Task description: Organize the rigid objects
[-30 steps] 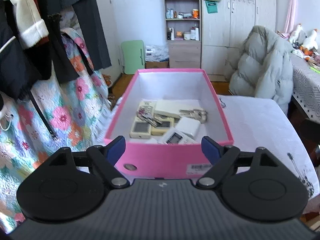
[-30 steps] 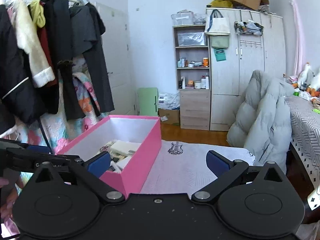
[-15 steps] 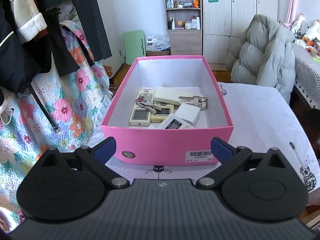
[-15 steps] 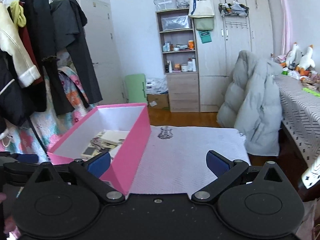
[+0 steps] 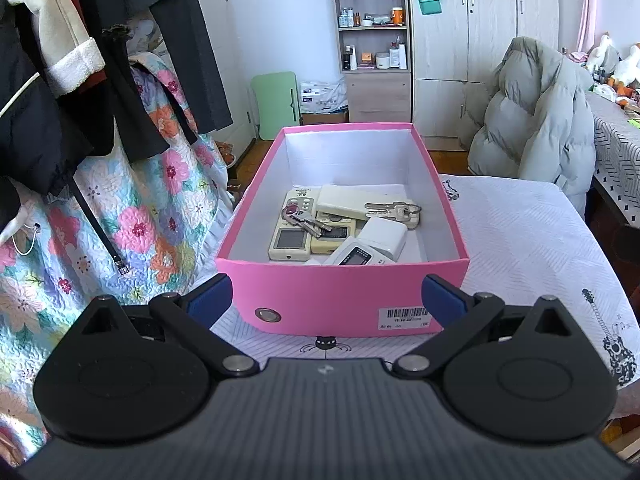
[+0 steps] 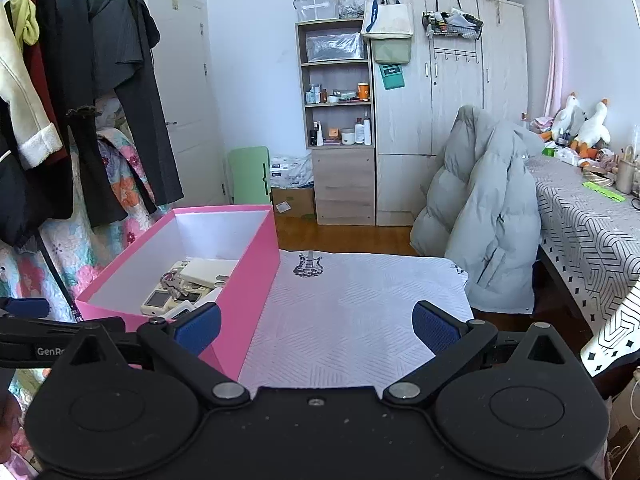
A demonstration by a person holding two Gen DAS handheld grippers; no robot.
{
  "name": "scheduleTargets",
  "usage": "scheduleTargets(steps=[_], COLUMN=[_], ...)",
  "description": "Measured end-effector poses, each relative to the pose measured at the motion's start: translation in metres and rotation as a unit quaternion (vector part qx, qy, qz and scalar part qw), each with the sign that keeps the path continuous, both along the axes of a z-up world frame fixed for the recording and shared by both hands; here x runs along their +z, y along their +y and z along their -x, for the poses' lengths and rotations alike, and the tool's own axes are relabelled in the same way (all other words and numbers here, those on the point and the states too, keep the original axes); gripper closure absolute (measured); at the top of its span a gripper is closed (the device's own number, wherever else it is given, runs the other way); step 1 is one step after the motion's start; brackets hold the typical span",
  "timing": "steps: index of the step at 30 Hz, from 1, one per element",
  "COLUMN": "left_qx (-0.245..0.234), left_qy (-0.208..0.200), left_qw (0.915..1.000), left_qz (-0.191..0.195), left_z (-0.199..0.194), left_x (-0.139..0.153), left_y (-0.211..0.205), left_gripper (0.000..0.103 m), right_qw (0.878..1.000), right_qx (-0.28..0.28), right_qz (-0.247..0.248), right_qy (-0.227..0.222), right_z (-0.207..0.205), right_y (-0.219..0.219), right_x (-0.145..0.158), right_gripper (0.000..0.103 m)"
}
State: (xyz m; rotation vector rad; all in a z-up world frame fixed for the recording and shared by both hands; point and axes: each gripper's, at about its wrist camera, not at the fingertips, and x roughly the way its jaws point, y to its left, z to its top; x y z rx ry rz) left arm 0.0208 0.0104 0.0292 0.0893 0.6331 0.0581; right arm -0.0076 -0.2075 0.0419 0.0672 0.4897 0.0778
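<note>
A pink box (image 5: 344, 292) with a white inside stands on the white tablecloth (image 5: 520, 240). It holds several cream and white remote controls (image 5: 290, 240), a white adapter block (image 5: 384, 232) and two bunches of keys (image 5: 394, 211). My left gripper (image 5: 326, 302) is open and empty, just in front of the box's near wall. My right gripper (image 6: 316, 326) is open and empty, over the cloth to the right of the box (image 6: 256, 264).
Clothes on a rack (image 5: 80, 60) and a floral quilt (image 5: 132, 216) hang at the left. A chair with a grey puffer jacket (image 6: 488, 216) stands at the table's far right corner. A second table with a patterned cloth (image 6: 592, 224) is at the right.
Both grippers have drawn back and risen from the box. The box now shows farther away and whole in the left wrist view. Both stay open and empty.
</note>
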Motion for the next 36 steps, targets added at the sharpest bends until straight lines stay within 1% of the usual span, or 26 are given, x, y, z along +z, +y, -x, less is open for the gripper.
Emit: scheduleTargets(steps=[5, 11, 19, 28, 32, 36], left_qx=[0.002, 0.005, 0.004, 0.004, 0.004, 0.003], left_qy=[0.007, 0.012, 0.011, 0.01, 0.009, 0.009], left_qw=[1.0, 0.9998, 0.9997, 0.9996, 0.9997, 0.9999], left_qz=[0.004, -0.012, -0.02, -0.027, -0.023, -0.01], left_z=[-0.0004, 0.0005, 0.0045, 0.0073, 0.0079, 0.0082], left_x=[-0.0013, -0.0036, -0.004, -0.0023, -0.0022, -0.0022], left_y=[0.0004, -0.0038, -0.0051, -0.0063, -0.0041, -0.0004], left_gripper=[0.001, 0.001, 0.001, 0.001, 0.001, 0.001], right_qw=[1.0, 1.0, 1.0, 1.0, 0.999, 0.999], right_qx=[0.001, -0.001, -0.014, -0.028, -0.032, -0.032], right_qz=[0.005, 0.009, 0.016, 0.012, 0.013, 0.013], right_qy=[0.002, 0.002, 0.008, 0.008, 0.007, 0.005], right_z=[0.0019, 0.0027, 0.0028, 0.0058, 0.0072, 0.0083], right_y=[0.0031, 0.0025, 0.0061, 0.0077, 0.0088, 0.0098], right_x=[-0.0007, -0.0003, -0.0038, -0.0053, -0.0051, -0.0048], right_gripper=[0.0, 0.0, 0.0, 0.0, 0.0, 0.0])
